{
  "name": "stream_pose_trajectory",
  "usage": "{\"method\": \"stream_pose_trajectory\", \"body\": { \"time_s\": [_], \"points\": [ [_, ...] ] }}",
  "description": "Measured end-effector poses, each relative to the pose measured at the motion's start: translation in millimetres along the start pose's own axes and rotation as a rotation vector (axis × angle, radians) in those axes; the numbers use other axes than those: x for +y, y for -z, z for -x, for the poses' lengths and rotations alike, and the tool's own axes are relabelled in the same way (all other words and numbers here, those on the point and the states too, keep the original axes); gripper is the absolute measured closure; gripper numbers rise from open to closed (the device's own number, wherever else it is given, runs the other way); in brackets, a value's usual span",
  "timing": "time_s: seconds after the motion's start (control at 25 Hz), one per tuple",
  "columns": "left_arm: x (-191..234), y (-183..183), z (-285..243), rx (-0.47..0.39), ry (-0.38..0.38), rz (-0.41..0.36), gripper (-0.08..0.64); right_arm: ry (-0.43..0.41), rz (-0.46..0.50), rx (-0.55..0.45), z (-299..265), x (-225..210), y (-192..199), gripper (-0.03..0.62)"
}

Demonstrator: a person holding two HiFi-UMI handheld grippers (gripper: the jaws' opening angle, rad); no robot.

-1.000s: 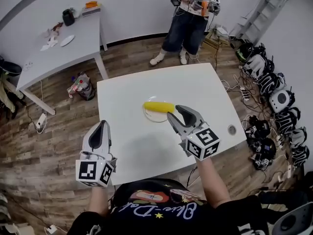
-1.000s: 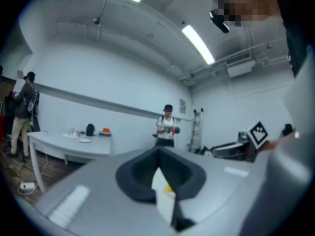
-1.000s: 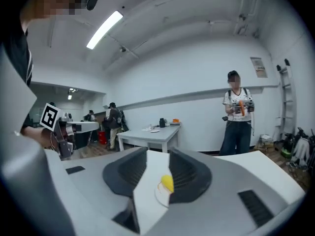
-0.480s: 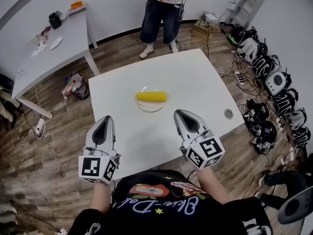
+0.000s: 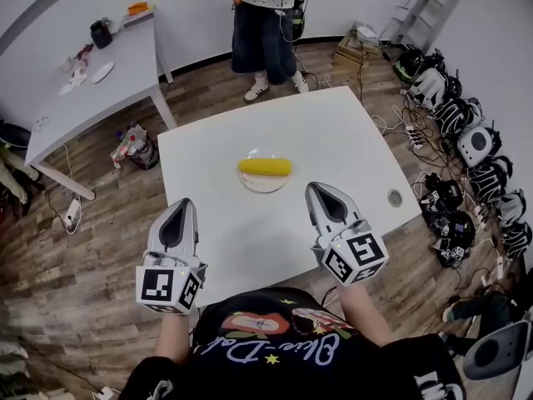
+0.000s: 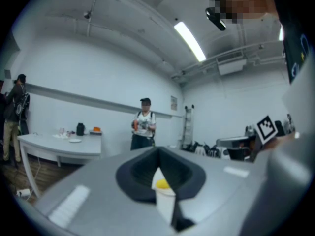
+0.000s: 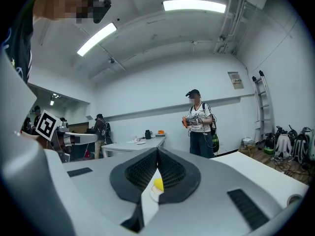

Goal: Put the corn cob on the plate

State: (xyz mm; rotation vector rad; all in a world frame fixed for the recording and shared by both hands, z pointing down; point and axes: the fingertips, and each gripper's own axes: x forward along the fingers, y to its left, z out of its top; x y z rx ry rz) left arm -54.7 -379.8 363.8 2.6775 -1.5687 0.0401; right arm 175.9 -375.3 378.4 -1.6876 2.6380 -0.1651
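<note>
Nearest, the left tool [image 5: 180, 207] and right tool [image 5: 321, 192] hover level over the near edge of the white worktop [image 5: 341, 132], each with its jaws pressed together on nothing. Beyond them, near the worktop's middle, the corn cob [image 5: 265, 167] lies crosswise on the small pale plate [image 5: 261, 187]. It is bright yellow, stubby and spans the plate's width. Farther off, a person [image 5: 262, 23] stands on the wooden floor [image 5: 208, 90].
</note>
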Motion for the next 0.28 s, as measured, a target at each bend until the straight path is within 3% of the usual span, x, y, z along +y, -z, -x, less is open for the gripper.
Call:
{"method": "stream_pose_trajectory", "body": {
  "time_s": [0.28],
  "points": [
    [3.7, 1.8, 1.6, 0.008, -0.004, 0.003, 0.566, 0.007, 0.002, -0.003, -3.6, -0.8, -1.3, 0.575]
  ]
}}
